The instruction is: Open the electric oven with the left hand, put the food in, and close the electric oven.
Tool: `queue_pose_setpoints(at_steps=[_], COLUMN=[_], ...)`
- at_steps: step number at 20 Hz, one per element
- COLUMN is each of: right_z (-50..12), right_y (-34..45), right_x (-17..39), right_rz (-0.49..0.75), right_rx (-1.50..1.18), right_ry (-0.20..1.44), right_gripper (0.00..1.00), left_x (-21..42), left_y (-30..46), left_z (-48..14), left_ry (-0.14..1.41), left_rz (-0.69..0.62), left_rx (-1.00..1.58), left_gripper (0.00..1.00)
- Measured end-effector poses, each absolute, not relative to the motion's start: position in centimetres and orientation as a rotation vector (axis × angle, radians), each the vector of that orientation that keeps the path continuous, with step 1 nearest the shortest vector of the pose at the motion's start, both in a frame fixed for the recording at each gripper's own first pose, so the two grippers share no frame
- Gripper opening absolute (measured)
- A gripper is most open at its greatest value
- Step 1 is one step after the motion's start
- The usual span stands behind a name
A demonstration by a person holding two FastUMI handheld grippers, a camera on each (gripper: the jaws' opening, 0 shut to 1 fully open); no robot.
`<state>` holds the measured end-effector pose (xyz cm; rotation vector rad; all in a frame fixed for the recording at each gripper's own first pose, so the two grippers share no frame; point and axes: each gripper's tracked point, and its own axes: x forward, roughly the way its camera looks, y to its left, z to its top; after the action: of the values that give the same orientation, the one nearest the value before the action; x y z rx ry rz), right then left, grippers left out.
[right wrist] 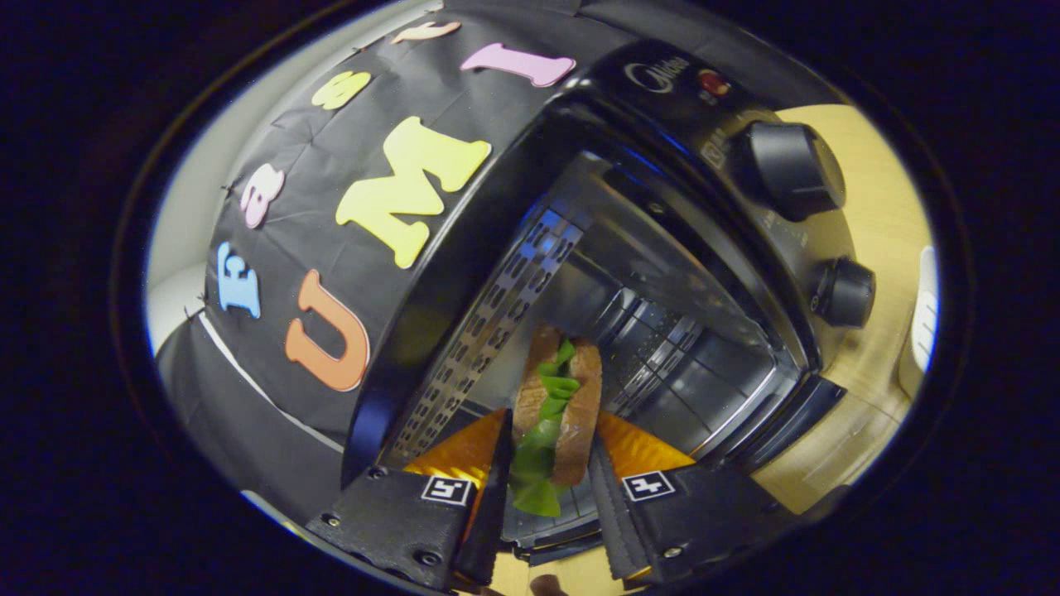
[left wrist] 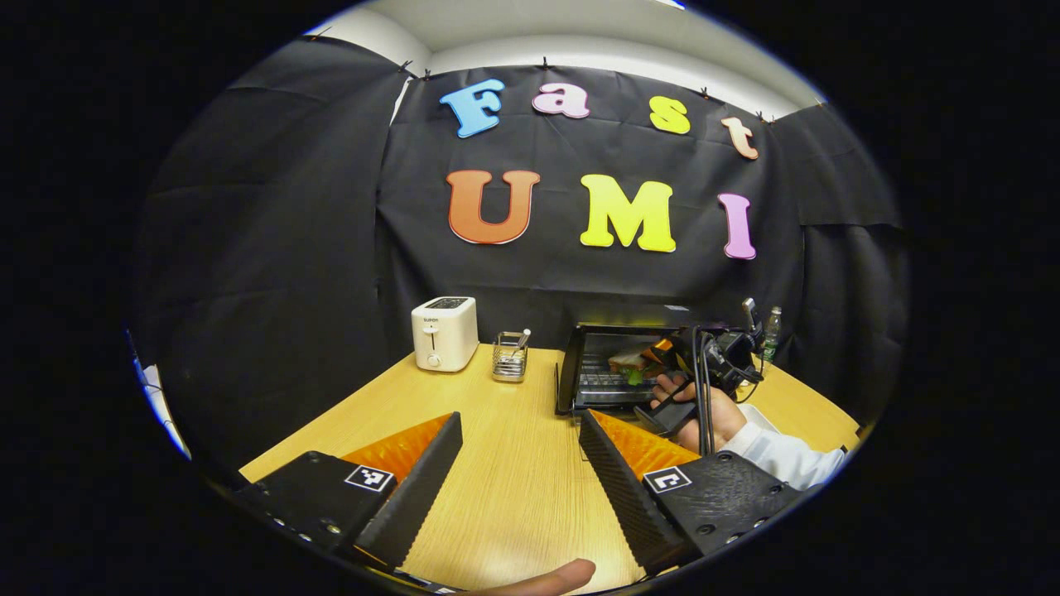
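The black electric oven stands at the back of the wooden table with its door open and its cavity showing. In the left gripper view, my right gripper, held by a hand, reaches into the oven's mouth with the sandwich. The right gripper view is rolled sideways: my right gripper is shut on the sandwich, bread with green lettuce, held inside the oven cavity. My left gripper hovers open over the table, well in front of the oven, holding nothing.
A white toaster and a wire utensil holder stand left of the oven. A bottle stands behind it on the right. Two oven knobs sit beside the cavity. The table stretches bare under my left gripper.
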<state>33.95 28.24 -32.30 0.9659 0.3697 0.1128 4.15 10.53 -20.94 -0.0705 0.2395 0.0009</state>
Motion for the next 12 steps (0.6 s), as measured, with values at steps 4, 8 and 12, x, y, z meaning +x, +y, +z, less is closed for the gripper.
queue_pose_setpoints(at_steps=[4,8,12], right_z=[-33.3,-33.3,-34.6], right_y=[28.8,28.6,29.1], right_x=[33.7,33.9,33.7], right_rz=[0.115,0.124,0.126], right_rx=[0.752,0.456,0.174], right_ry=[0.433,0.434,0.534], right_gripper=[0.76,0.91,0.95], left_x=[4.1,4.1,4.0], left_y=[10.4,10.7,10.8], left_z=[-20.8,-21.6,-22.7], left_ry=[0.224,0.241,0.271], left_rz=[-0.009,-0.003,0.002], left_rx=[-0.055,-0.05,-0.063], left_gripper=[0.94,0.94,0.94])
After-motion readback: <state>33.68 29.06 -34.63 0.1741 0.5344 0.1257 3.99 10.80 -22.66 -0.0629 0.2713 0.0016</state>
